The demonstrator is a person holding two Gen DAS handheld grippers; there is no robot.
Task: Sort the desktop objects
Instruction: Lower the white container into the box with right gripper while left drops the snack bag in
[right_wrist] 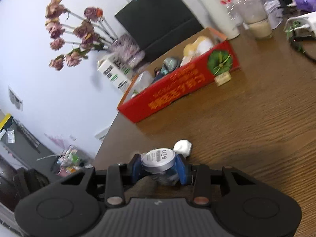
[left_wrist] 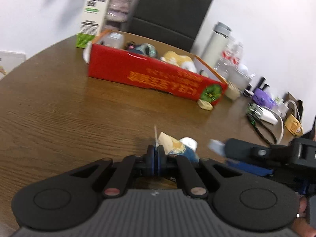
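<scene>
My left gripper (left_wrist: 156, 158) is shut on a thin tag or string of a small figure toy (left_wrist: 177, 146) with a tan, white and blue body, held just above the wooden table (left_wrist: 69, 108). My right gripper (right_wrist: 159, 166) is shut on a round silver-blue device (right_wrist: 159, 161) with a labelled white face; a small white object (right_wrist: 182, 147) lies just beyond it. The right gripper also shows in the left wrist view (left_wrist: 217, 148), close on the right. A red cardboard box (left_wrist: 154, 75) holds plush toys and small items; it also shows in the right wrist view (right_wrist: 177, 92).
A milk carton (left_wrist: 92, 13), a vase (left_wrist: 120, 6) and a black bag (left_wrist: 169, 13) stand behind the box. A white flask (left_wrist: 215, 43), water bottles (left_wrist: 231, 59), chargers and cables (left_wrist: 264, 116) crowd the right side. A small tan block (left_wrist: 205, 104) lies by the box corner.
</scene>
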